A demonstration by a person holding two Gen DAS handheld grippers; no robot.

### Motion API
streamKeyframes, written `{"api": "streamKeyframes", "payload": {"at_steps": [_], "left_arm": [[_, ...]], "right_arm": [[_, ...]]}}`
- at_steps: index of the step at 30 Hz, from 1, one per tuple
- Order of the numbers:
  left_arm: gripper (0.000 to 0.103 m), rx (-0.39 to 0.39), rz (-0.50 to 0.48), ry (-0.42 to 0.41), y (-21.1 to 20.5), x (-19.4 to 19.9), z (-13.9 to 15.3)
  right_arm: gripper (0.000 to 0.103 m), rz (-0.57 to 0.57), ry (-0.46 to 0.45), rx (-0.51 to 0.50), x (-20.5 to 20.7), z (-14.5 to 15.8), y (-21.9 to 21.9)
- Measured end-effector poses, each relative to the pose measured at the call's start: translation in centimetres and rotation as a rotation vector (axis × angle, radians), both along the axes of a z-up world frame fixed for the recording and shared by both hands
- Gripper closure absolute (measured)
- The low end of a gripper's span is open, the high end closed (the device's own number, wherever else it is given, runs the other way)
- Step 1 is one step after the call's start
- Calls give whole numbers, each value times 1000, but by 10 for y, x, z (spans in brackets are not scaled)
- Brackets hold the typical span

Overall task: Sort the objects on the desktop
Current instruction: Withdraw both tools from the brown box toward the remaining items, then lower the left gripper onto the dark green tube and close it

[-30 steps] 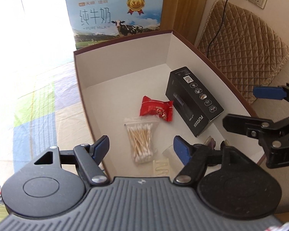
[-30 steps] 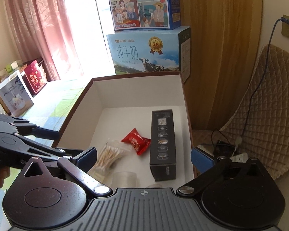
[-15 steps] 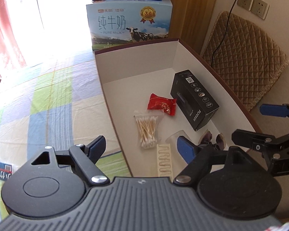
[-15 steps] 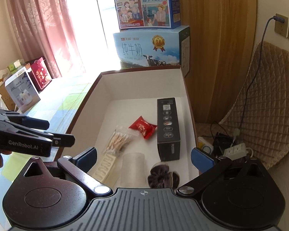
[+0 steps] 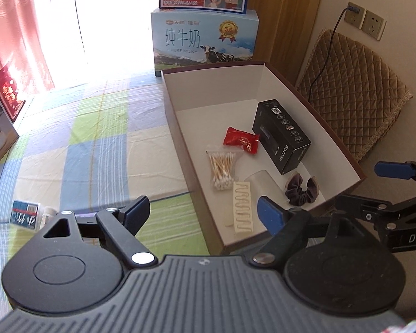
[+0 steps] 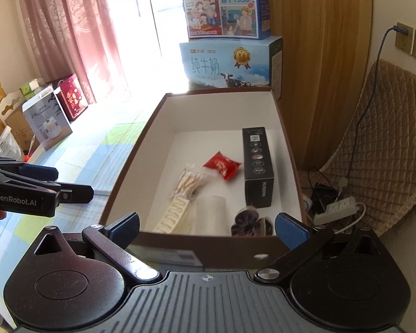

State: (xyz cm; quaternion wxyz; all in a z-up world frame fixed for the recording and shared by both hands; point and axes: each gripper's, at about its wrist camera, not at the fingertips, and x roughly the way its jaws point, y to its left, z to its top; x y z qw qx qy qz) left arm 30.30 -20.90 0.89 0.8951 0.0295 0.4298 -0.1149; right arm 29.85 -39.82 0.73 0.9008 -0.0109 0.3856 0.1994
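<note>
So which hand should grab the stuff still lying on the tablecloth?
Probably left: its open tongs sit nearest the small box left of the tray. The right tongs face the tray.

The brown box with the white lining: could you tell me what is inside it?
Inside the box lie a black carton, red packet, cotton swabs, a white strip, a clear cup and a dark scrunchie. Anything under them is hidden.
</note>
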Motion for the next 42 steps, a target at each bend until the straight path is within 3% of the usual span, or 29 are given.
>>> {"api": "streamKeyframes", "payload": {"at_steps": [24,42], "left_arm": [[20,-9,87,23,65,-71,-15],[21,5,68,89,136,-81,-27]], "right_arm": [[2,19,52,25,-52,-14,34],[2,27,161,38,-75,-41,111]]}}
